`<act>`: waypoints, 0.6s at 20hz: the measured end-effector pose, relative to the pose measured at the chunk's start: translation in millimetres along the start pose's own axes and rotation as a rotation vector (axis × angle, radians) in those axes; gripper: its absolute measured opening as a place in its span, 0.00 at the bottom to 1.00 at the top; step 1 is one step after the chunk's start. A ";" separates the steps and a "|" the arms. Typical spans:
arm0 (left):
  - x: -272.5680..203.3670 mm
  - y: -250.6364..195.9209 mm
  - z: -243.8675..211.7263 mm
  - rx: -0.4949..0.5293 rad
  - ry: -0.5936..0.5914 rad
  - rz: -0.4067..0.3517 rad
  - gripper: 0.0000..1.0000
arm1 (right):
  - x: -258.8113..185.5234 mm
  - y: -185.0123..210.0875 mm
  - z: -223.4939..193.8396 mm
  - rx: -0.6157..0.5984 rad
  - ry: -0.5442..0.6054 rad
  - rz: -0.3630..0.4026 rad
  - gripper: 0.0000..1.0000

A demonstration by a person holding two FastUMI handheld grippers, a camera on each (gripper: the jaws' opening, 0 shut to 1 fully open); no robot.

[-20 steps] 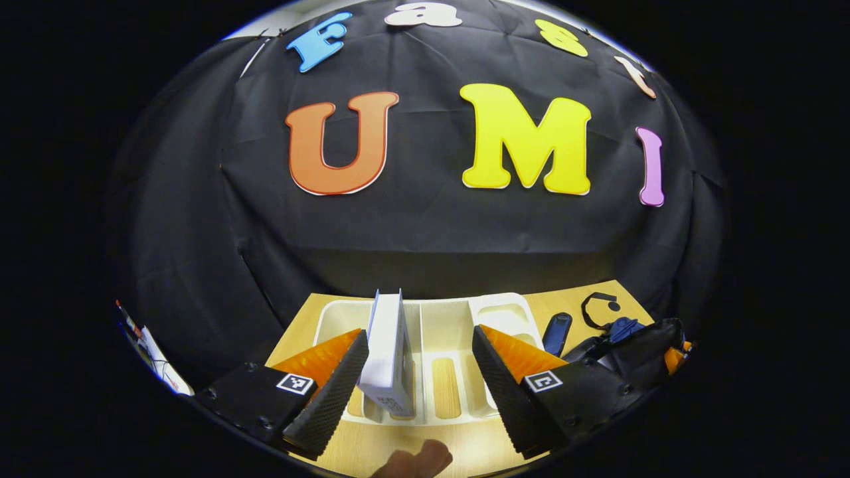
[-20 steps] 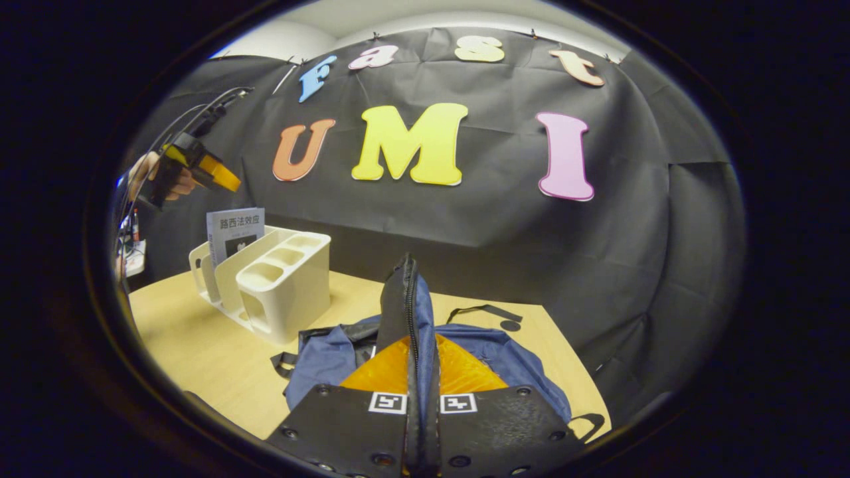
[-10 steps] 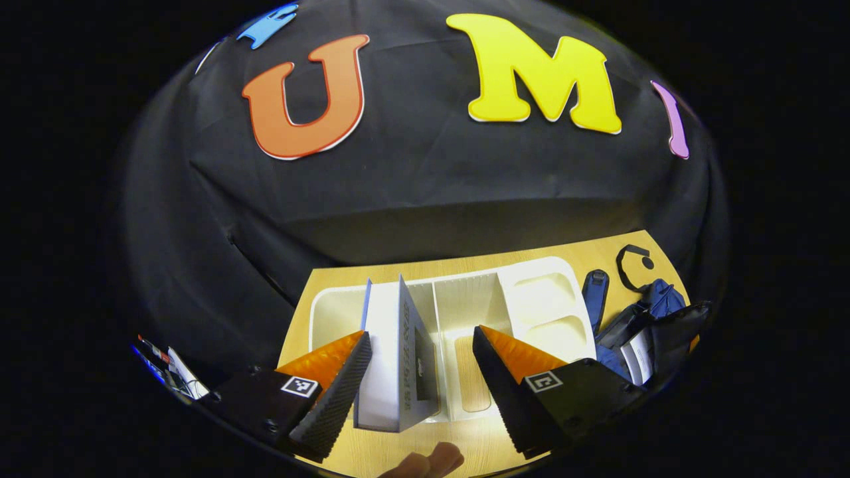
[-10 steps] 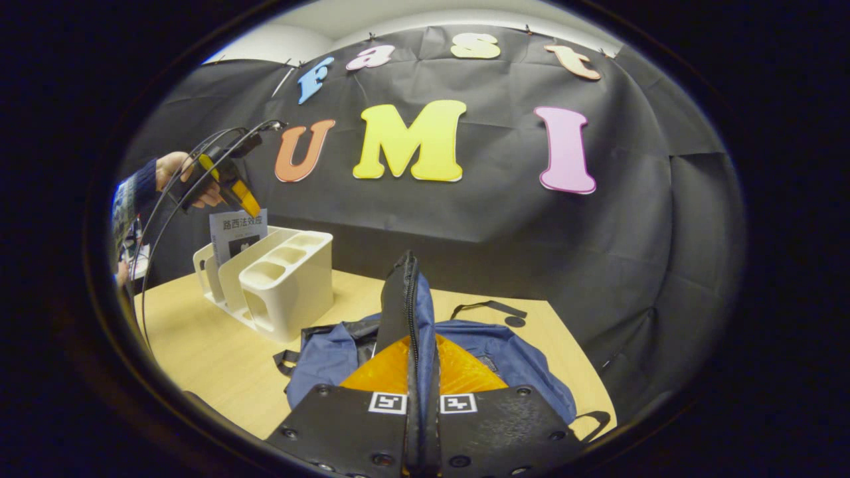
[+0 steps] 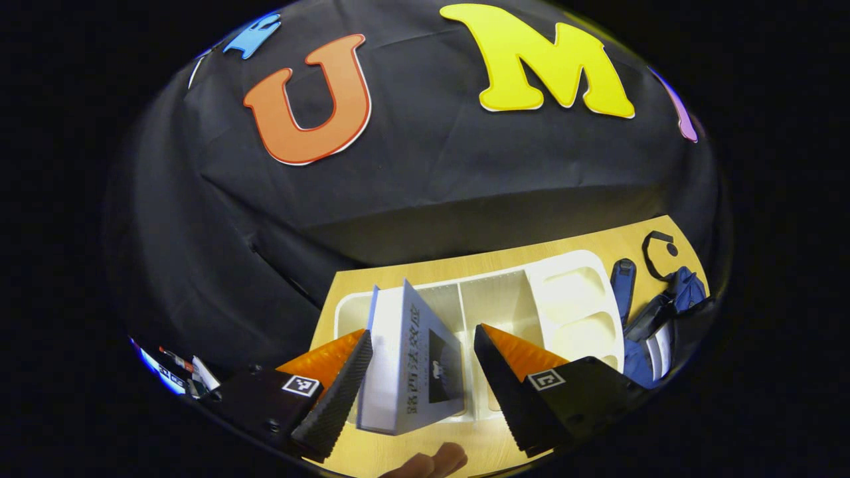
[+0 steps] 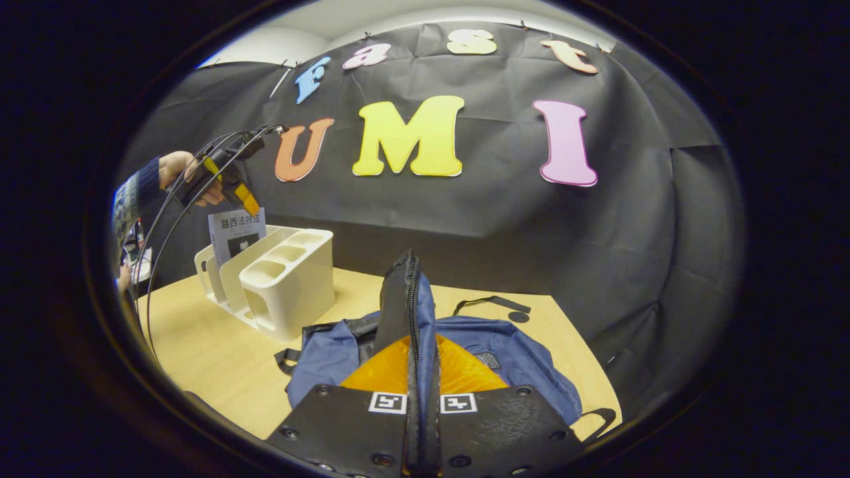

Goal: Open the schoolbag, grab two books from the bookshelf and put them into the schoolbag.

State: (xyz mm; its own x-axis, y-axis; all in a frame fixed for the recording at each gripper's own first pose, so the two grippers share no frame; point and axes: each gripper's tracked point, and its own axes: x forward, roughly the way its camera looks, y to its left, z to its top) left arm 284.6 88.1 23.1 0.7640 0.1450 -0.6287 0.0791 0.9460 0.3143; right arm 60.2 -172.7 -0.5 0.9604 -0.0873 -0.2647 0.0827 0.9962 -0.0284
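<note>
left gripper view: the left gripper [image 5: 420,372] spreads its fingers wide around a white book [image 5: 408,362] standing tilted in the cream bookshelf [image 5: 571,299], neither pressing it. right gripper view: the right gripper [image 6: 421,372] pinches the blue schoolbag [image 6: 514,358] edge upright, just beside the bookshelf [image 6: 282,282].

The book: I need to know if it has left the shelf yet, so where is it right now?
In the left gripper view the book stands in the left end of the white bookshelf, between the open left gripper fingers, not yet clamped.
</note>
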 end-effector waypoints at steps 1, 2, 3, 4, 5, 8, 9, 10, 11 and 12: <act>0.1 0.2 2.3 0.005 -0.005 0.001 0.97 | -0.1 -0.4 0.8 -0.006 -0.003 -0.003 0.04; 2.1 0.5 0.3 0.007 0.007 -0.011 0.97 | -1.2 -1.3 0.3 -0.006 -0.002 -0.005 0.04; 4.5 -1.7 -3.3 0.005 0.021 -0.026 0.97 | -1.0 -2.0 -1.0 -0.004 0.000 -0.008 0.04; 7.7 -3.0 -6.8 0.001 0.031 -0.035 0.97 | -1.6 -2.2 -1.4 -0.002 0.002 -0.011 0.04; 11.2 -5.9 -8.3 0.002 0.041 -0.043 0.97 | -1.5 -2.7 -1.4 0.000 0.004 -0.013 0.04; 25.9 -10.8 -11.6 0.023 0.071 -0.038 0.97 | -2.0 -3.6 -2.6 0.001 0.007 -0.018 0.04; 30.8 -11.2 -14.0 0.022 0.078 -0.044 0.97 | -2.2 -4.0 -3.5 0.002 0.009 -0.018 0.04; 35.4 -13.0 -18.3 0.020 0.098 -0.060 0.93 | -3.9 -4.2 -3.9 0.003 0.009 -0.018 0.04; 38.7 -12.5 -23.3 0.016 0.118 -0.064 0.87 | -3.8 -4.3 -4.2 0.006 0.010 -0.017 0.04; 42.2 -9.9 -27.7 0.008 0.133 -0.060 0.85 | -2.1 -4.0 -4.5 0.005 0.014 -0.018 0.04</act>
State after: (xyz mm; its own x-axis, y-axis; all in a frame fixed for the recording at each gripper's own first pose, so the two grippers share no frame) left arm 298.3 92.8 -26.2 0.6665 0.1261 -0.7348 0.1272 0.9519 0.2788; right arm 56.7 -176.5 -4.2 0.9550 -0.1048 -0.2776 0.1010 0.9945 -0.0280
